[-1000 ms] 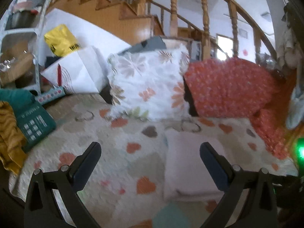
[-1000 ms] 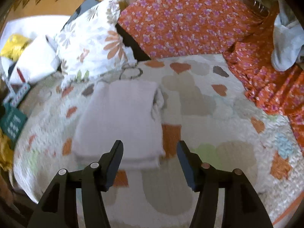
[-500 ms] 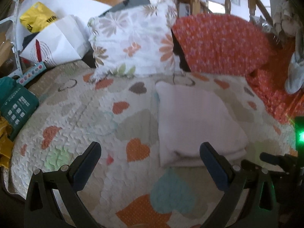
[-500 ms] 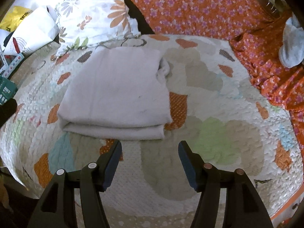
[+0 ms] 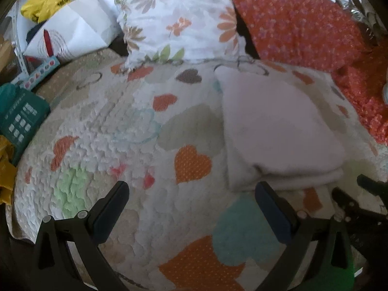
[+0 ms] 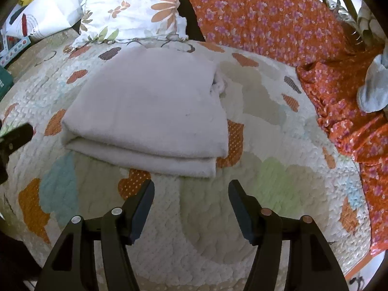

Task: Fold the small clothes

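The garment (image 6: 155, 111) was a pale, off-white piece of soft cloth, folded into a flat, roughly square pad of several layers. Its layered edges faced the cameras, and the upper layer bulged slightly over the lower one. At its far right corner a small bunch of crumpled fabric stuck out from the fold. A faint dark speck marked the top surface. It lay on a quilt (image 6: 278, 177) printed with hearts in orange, grey, green and light blue, just in front of a flowered pillow (image 6: 131, 7) and an orange flowered cushion (image 6: 254, 17) that leaned at the back.

In the left wrist view the same garment (image 5: 278, 126) sat to the right of centre, blurred.

The right gripper (image 6: 191, 191) pointed down at the quilt just short of the garment's near edge, its jaws spread apart with only quilt between them. The left gripper (image 5: 191, 194) had its jaws wide apart over the quilt; its right finger (image 5: 274, 211) stood just before the garment's near left corner, and nothing was gripped.

At the far left a white paper bag (image 5: 72, 31) leaned against the wall with a yellow plastic bag (image 5: 41, 2) behind it; what either held could not be told. A teal box (image 5: 19, 118) lay at the quilt's left edge.
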Motion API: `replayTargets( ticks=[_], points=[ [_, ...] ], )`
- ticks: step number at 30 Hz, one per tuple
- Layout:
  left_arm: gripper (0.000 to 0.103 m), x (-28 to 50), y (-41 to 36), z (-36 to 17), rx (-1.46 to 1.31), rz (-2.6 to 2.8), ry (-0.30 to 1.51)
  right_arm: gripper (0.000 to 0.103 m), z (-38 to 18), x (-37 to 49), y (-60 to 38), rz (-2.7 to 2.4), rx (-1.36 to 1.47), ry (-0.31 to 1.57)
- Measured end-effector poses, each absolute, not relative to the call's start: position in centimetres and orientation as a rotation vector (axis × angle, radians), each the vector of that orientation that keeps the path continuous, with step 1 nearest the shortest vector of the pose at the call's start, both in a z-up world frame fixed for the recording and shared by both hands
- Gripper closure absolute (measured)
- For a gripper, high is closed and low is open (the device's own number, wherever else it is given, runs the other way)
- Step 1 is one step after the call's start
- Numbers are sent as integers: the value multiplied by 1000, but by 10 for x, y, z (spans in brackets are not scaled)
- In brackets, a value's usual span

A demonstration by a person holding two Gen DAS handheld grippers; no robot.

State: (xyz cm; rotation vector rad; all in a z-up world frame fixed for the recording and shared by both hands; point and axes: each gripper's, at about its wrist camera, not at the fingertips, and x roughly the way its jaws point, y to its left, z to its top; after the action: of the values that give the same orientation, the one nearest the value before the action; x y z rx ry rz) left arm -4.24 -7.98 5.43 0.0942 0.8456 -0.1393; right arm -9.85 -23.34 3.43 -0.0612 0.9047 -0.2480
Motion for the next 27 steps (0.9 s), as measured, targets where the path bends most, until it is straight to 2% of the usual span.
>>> replayTargets(
  ticks=[8,27],
  points=[
    [0,-37,-73,38,73,-152,928,35,30,-93,-231,-240,-50,922],
    [0,-34,-78,31,66,-178,957,34,29,-92,-227,-235,-56,900]
  ],
)
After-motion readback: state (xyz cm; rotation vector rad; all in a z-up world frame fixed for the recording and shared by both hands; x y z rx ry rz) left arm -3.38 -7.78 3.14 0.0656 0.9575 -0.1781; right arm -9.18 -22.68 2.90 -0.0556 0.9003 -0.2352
